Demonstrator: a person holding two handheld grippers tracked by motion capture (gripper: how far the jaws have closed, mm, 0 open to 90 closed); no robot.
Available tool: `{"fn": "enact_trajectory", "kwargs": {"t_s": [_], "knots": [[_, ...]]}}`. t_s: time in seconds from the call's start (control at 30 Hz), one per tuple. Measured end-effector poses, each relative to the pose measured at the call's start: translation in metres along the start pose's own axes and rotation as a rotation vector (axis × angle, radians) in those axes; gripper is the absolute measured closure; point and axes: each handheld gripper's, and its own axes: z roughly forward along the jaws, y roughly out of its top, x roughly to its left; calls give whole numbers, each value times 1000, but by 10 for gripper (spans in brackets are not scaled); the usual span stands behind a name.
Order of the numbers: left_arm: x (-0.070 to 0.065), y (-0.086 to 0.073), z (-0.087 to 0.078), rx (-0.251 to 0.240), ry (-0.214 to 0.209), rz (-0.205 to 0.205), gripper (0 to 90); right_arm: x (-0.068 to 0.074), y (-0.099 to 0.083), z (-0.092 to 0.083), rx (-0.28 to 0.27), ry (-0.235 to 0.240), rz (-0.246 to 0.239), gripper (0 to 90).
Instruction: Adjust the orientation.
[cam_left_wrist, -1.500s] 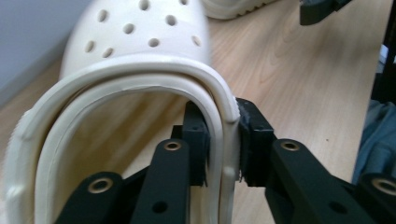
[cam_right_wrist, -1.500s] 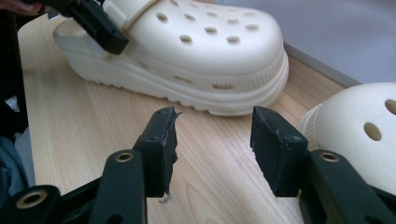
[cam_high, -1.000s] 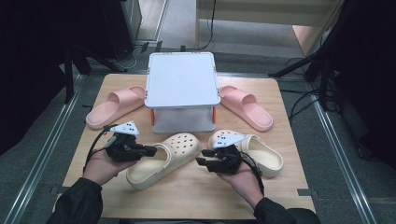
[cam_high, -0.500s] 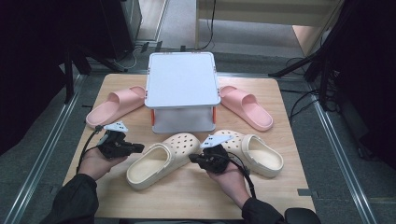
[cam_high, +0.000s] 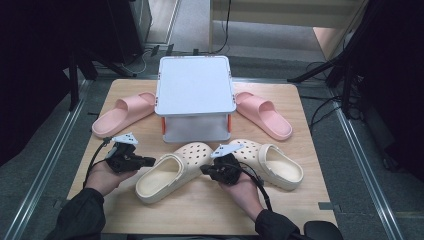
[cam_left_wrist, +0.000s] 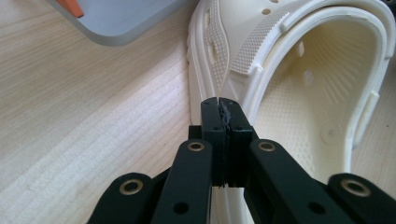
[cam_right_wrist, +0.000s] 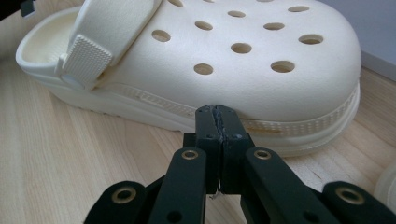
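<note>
While the wooden table (cam_high: 320, 165) carries everything, a white lidded box (cam_high: 195, 92) stands at its middle, a pink slide (cam_high: 122, 114) on one side and another pink slide (cam_high: 264, 115) on the other. Before the box lie two cream clogs; the left clog (cam_high: 172, 171) sits between both hands. Left gripper (cam_high: 150, 161) and right gripper (cam_high: 204, 169) press their fingers clenched on nothing, just beside that clog's sides.

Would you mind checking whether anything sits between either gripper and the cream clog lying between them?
Nothing visible does. The left gripper, shut, points at the left cream clog's heel rim; the right gripper, also shut, faces its toe side across bare table.
</note>
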Motion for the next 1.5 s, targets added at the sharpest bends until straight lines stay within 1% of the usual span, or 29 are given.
{"fn": "enact_trajectory", "kwargs": {"t_s": [0.03,0.07,0.13,0.17,0.3,0.43,0.47,0.53,0.57,0.67,0.73,0.83,0.87,0.9,0.93,0.97,1.07,1.13,1.2,1.27,1.3,1.33,1.37,1.4,1.43,1.47,1.5], "knots": [[-4,-2,0,4,0,3,895,-2,0,0,2,4,13,897],[-4,-2,0,4,0,3,895,-3,1,0,5,4,19,897],[-8,-5,-1,6,-7,-4,895,-5,2,0,4,10,22,897],[-10,-6,-1,3,-2,-3,895,-5,3,0,8,9,28,897],[-13,-9,-2,4,-3,-8,895,-7,5,2,9,7,27,894],[-20,-14,-3,4,-22,-26,895,-11,10,4,19,2,28,892],[-22,-15,-3,-1,-21,-39,894,-11,11,5,21,1,40,893],[-25,-17,-2,-1,-27,-51,895,-13,14,5,30,3,60,896],[-27,-18,-2,0,-22,-50,895,-14,15,6,34,3,61,897],[-31,-19,-1,-3,-28,-56,895,-16,19,7,42,-4,62,897],[-36,-21,-1,-18,-45,-69,895,-17,21,8,46,-5,71,898],[-40,-23,-1,-49,-76,-93,891,-20,23,10,48,-6,67,900],[-42,-23,-1,-60,-81,-98,891,-20,24,10,49,-9,65,900],[-42,-23,-1,-60,-81,-98,891,-20,24,10,49,-9,65,900],[-45,-24,0,-66,-76,-101,891,-21,26,11,50,-9,56,900],[-46,-24,0,-70,-77,-105,891,-21,26,12,51,-8,58,900],[-50,-25,1,-77,-66,-106,892,-23,28,13,53,-3,61,900],[-52,-25,2,-79,-63,-107,893,-26,29,14,57,9,76,899],[-55,-23,4,-82,-67,-104,893,-28,31,14,63,18,84,899],[-55,-22,7,-78,-90,-106,892,-29,32,14,66,11,83,900],[-55,-22,7,-78,-90,-106,892,-29,32,14,66,11,83,900],[-55,-21,8,-71,-101,-91,891,-30,33,14,68,6,77,900],[-55,-21,8,-71,-101,-91,888,-30,33,14,68,6,77,900],[-54,-21,7,-62,-92,-82,873,-31,34,14,74,9,79,892],[-54,-21,7,-62,-92,-82,863,-31,35,14,77,7,78,884],[-51,-19,4,-50,-56,-85,848,-32,36,13,78,14,75,871],[-51,-19,4,-50,-56,-85,835,-32,36,13,78,14,75,871]]}}
